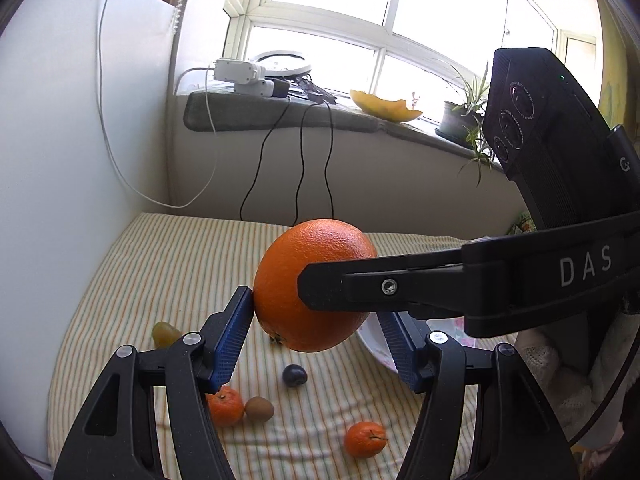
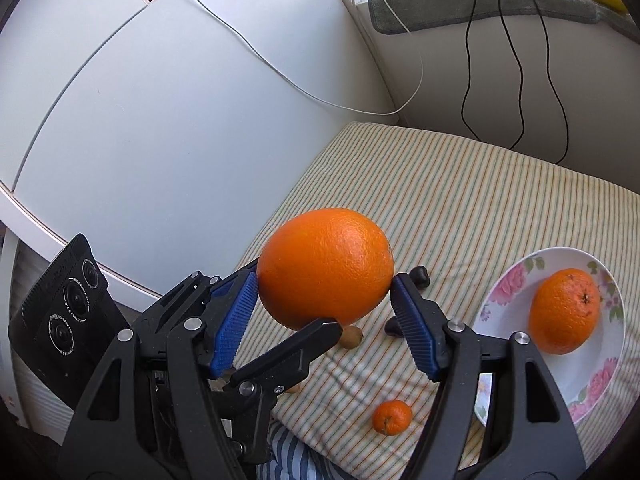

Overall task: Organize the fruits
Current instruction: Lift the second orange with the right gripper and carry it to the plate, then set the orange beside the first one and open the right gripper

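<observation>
- The flowered plate [image 2: 505,285] is sitting on the striped cloth [image 2: 460,184] at the right of the right wrist view, and it is carrying one orange [image 2: 564,312], stem end facing up.
- The large orange [image 2: 324,256] is hanging in the air above the cloth, left of the plate and not in it.
- I am gripping it with both tools. The right gripper [image 2: 324,280] is pressing its blue fingers [image 2: 234,324] on opposite sides of the fruit. The left gripper [image 1: 314,305] is clamping the same fruit from another angle.
- The right tool's arm is reading "DAS" [image 1: 586,270] in white letters. The rings of small print around the camera lenses [image 1: 514,120] are too fine for me to read.
- The right tool's black finger is crossing in front of the large orange in the left wrist view and hiding where my far left pad is meeting it.
- Lying loose on the cloth below are two mandarins [image 1: 226,406] [image 1: 365,439], a kiwi [image 1: 259,409], a dark plum [image 1: 295,375] and a yellow-green fruit [image 1: 164,334].
- Farther back, the windowsill [image 1: 248,114] is holding a melon rind [image 1: 384,106], a potted plant [image 1: 460,116] and white devices [image 1: 244,74], with cables [image 1: 302,168] hanging down.
</observation>
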Motion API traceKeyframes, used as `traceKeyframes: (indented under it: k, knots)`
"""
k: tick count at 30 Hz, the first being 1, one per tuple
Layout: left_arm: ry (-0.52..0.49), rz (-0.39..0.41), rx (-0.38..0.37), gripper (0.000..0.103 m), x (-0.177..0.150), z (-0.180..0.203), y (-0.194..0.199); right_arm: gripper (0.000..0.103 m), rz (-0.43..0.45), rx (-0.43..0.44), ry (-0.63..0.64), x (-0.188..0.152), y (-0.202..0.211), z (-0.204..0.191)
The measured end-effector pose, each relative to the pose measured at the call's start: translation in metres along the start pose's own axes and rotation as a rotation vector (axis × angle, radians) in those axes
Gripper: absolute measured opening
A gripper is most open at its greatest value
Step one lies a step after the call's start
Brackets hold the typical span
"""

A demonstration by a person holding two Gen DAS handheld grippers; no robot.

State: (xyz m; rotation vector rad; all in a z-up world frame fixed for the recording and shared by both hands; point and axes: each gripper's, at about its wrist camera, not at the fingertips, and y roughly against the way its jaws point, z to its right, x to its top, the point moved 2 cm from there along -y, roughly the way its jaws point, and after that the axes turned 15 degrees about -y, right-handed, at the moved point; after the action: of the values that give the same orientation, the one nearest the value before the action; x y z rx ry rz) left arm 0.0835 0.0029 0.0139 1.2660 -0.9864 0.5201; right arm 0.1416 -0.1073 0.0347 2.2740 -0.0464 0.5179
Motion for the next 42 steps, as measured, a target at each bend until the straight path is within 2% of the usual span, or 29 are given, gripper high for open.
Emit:
traceKeyframes:
  k: [8,13,23,31,42]
  knots:
    - [-0.056,-0.014,-0.082,0.063,0.005,0.058,-0.024,0.072,0.037,-0.038,-0.081,-0.023,0.044,0.055]
    - [-0.059,-0.020,-0.135,0.063,0.006,0.088,-0.041,0.072,0.056,-0.069,-0.121,-0.032,0.068,0.088]
    - [-0.055,-0.058,-0.213,0.063,0.003,0.141,-0.081,0.072,0.073,-0.125,-0.194,-0.036,0.087,0.154]
    - [-0.064,-0.115,-0.234,0.059,0.001,0.160,-0.108,0.072,0.080,-0.148,-0.225,-0.028,0.090,0.191]
    - [-0.093,-0.167,-0.211,0.051,-0.002,0.160,-0.127,0.070,0.084,-0.101,-0.251,-0.014,0.079,0.208]
